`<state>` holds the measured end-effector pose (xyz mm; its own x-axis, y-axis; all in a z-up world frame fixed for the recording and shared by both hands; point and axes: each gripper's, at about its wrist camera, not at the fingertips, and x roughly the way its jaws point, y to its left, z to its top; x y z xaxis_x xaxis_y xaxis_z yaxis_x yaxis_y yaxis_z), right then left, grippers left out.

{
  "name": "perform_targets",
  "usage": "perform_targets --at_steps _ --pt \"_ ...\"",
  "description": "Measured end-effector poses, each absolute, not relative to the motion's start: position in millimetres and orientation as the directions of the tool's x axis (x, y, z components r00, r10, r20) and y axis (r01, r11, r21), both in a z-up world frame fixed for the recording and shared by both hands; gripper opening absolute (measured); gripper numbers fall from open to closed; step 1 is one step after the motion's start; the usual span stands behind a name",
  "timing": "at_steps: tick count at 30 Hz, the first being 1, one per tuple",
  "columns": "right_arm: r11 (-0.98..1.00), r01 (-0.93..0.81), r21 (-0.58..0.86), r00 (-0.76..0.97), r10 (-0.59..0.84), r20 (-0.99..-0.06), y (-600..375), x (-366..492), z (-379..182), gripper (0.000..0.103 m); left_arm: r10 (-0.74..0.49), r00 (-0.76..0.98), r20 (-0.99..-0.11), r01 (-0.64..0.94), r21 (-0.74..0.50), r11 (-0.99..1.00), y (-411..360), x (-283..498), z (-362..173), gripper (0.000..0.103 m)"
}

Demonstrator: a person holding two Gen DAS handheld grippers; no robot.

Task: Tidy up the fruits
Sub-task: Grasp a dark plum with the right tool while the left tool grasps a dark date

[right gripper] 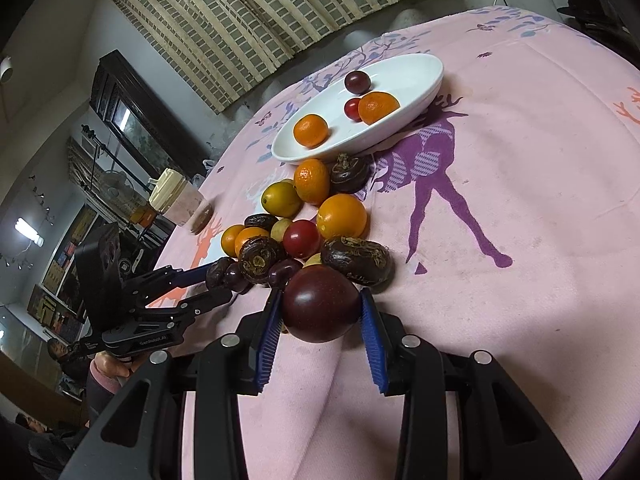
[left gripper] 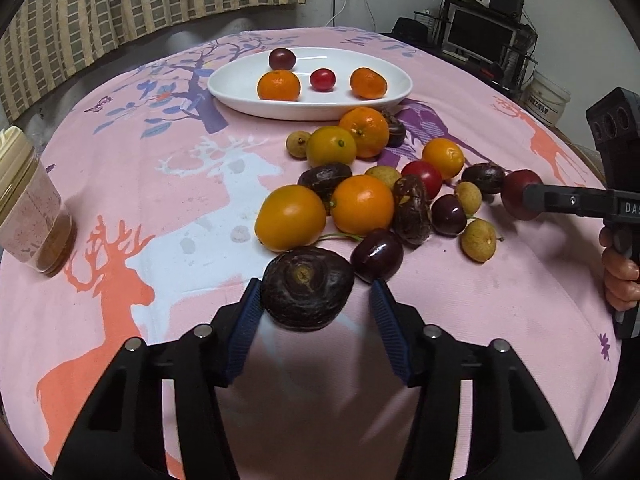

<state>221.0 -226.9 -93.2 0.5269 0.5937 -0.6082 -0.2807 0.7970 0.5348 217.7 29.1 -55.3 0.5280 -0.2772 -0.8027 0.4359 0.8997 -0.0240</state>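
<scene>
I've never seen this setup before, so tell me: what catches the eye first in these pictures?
A heap of orange citrus and dark fruits lies mid-table on the pink deer-print tablecloth, before an oval white plate holding four fruits. The left tool straddles a dark brown water chestnut, one pad touching it. The right tool clamps a dark red round plum.

Layout: fruit pile mid-bench.
Plate (left gripper: 224, 92) sits behind the pile (left gripper: 360, 200) with four fruits in it; jar (left gripper: 36, 216) far left on the bench (left gripper: 160, 208).
</scene>
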Motion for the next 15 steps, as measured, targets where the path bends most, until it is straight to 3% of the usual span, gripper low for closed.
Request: perform_targets --at_steps 2,9,12,15 --pt "0.797 -0.280 0.535 0.528 0.594 -0.608 -227 221 -93 0.039 -0.268 0.518 -0.812 0.415 -0.035 0.909 32 222 -59 0.045" --pt "0.819 -0.277 0.502 0.557 0.563 -0.611 -224 217 -86 0.039 -0.306 0.518 -0.799 0.412 -0.081 0.908 36 219 -50 0.044" --pt "0.820 -0.305 0.484 0.580 0.563 -0.589 -224 222 -65 0.039 -0.367 0.525 -0.768 0.423 -0.139 0.896 35 224 -28 0.044" --pt "0.828 -0.321 0.460 0.630 0.549 -0.549 -223 248 -35 0.039 -0.360 0.574 -0.735 0.439 -0.094 0.893 14 246 5 0.044"
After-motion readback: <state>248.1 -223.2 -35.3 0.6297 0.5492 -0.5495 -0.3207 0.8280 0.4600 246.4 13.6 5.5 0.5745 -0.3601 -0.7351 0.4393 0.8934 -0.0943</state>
